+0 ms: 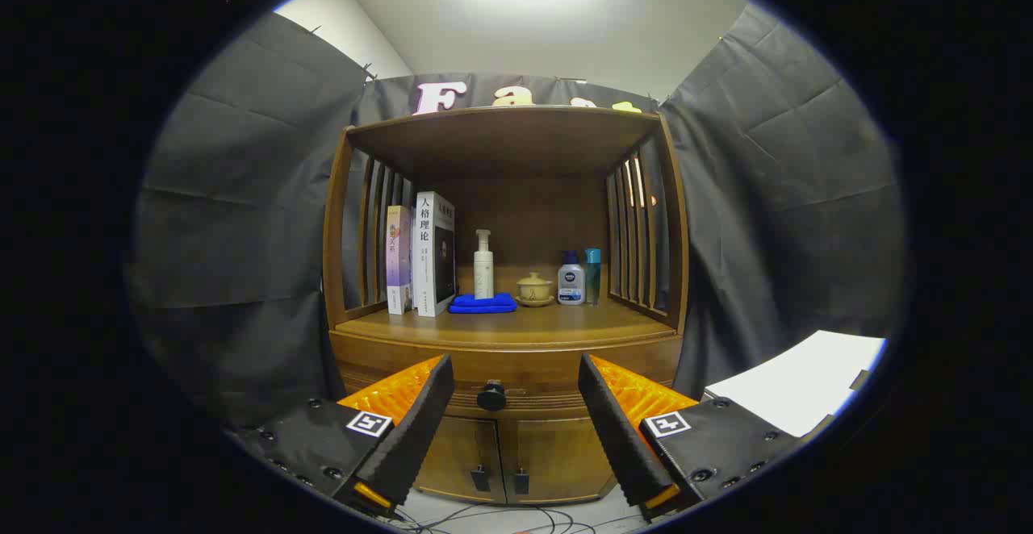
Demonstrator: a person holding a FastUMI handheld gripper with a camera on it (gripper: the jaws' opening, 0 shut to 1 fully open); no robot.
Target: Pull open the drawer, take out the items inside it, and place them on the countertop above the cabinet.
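Wooden cabinet (504, 332) shelves a book (433, 253) reading 人格理论; the hand-held gripper (515, 385) is spread, flanking the drawer knob (491, 396).

Gripper spread, squared up on the drawer knob.

I see my gripper (515, 381) held level with its fingers (416, 421) wide apart, one to each side of the drawer knob (491, 395). The knob sits beyond the fingertips, in the gap between them, nothing touching it.

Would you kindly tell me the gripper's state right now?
Gripper: open, holding nothing; its fingers frame the round black drawer knob on the wooden cabinet, not touching it.
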